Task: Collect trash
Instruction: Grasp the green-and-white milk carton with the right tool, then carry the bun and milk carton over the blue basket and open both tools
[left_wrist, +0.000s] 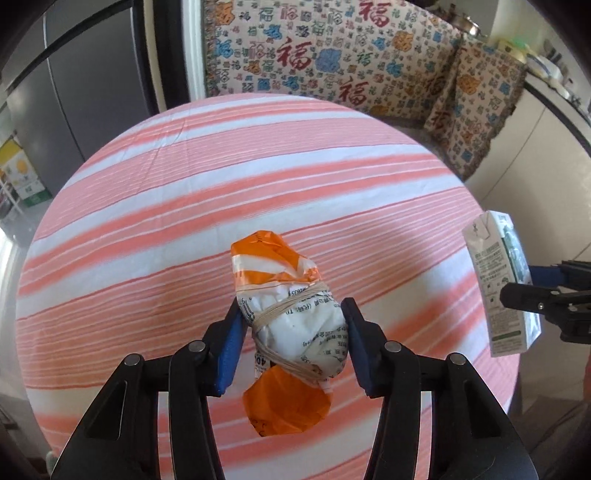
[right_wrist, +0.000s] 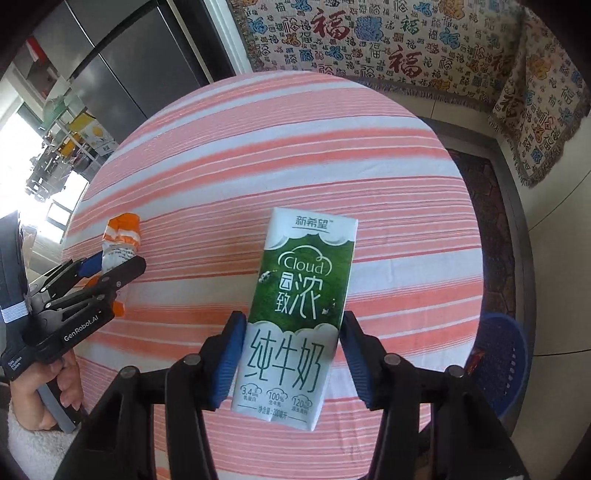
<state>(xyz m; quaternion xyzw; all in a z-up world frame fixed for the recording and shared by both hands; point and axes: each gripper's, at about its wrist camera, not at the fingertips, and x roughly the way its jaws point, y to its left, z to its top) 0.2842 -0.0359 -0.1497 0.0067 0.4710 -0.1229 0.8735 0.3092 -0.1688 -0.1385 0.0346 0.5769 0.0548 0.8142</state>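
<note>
A crumpled orange-and-white packet (left_wrist: 295, 325) bound with rubber bands hangs over the table, and my left gripper (left_wrist: 291, 306) is shut on it, blue pads pressing its two sides. The right wrist view shows the same packet (right_wrist: 120, 240) in the left gripper (right_wrist: 110, 266) at the far left. A green-and-white milk carton (right_wrist: 299, 280) stands upright between the pads of my right gripper (right_wrist: 291, 321), which is shut on it. In the left wrist view that carton (left_wrist: 498, 280) appears at the right edge, held by the right gripper (left_wrist: 517, 291).
Below both grippers lies a round table under a pink-and-white striped cloth (left_wrist: 184, 184). A blue plastic basket (right_wrist: 506, 365) stands on the floor to the table's right. A sofa with a patterned cover (left_wrist: 332, 55) and a grey refrigerator (left_wrist: 74, 92) stand behind. A hand (right_wrist: 66, 384) grips the left tool.
</note>
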